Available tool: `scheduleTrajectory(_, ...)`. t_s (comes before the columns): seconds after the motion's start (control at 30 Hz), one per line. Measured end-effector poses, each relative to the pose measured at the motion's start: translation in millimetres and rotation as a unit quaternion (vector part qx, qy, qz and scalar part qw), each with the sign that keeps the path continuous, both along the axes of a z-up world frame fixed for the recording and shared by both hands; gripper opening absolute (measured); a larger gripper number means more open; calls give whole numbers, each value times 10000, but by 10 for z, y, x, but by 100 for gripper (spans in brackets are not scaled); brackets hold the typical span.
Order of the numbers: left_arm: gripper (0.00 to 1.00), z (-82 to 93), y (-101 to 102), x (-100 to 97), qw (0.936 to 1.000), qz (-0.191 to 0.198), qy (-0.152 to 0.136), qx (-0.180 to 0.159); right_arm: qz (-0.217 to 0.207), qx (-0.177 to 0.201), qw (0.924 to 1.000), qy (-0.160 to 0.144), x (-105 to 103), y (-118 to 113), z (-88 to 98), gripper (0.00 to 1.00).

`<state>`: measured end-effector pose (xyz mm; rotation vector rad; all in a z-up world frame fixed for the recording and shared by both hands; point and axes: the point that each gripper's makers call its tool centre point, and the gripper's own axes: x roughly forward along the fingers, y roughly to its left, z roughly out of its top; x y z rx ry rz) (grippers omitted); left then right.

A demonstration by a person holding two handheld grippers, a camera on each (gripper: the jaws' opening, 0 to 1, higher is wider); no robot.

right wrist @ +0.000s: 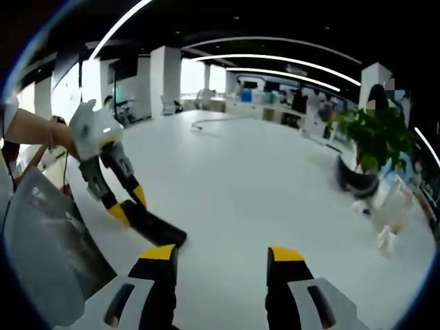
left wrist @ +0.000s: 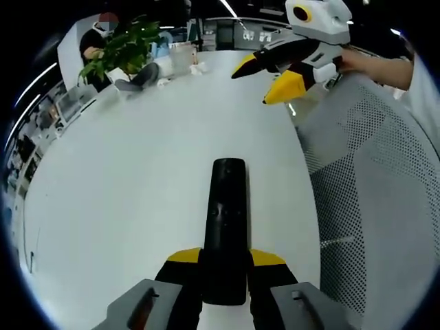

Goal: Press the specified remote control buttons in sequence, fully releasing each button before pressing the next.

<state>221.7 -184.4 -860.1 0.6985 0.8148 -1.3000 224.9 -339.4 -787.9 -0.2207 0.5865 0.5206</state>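
Note:
A long black remote control (left wrist: pixel 225 220) points away from me over the white table (left wrist: pixel 117 185). My left gripper (left wrist: pixel 225 260) is shut on its near end, one yellow-tipped jaw on each side. In the right gripper view the left gripper (right wrist: pixel 129 204) comes in from the left, held by a hand, with the remote (right wrist: pixel 157 229) sticking out of it just above the table (right wrist: pixel 261 172). My right gripper (right wrist: pixel 221 254) stands open over the table with nothing between its jaws. In the left gripper view the right gripper (left wrist: pixel 261 81) hovers at the far right, apart from the remote.
A grey mesh chair back (left wrist: pixel 371 179) stands along the table's right edge, also seen as a chair (right wrist: pixel 41 247) at lower left. A potted plant (left wrist: pixel 120 48) and small white items sit at the table's far end; the plant (right wrist: pixel 371 141) is at right. A person sits behind it.

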Motion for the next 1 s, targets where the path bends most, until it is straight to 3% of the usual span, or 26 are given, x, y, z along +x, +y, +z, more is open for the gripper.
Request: scheduleTrajectory(1.0,24,10,22,-266,9998,-95,-26,-193,225,83,9996,120,-32,94,-29,43)
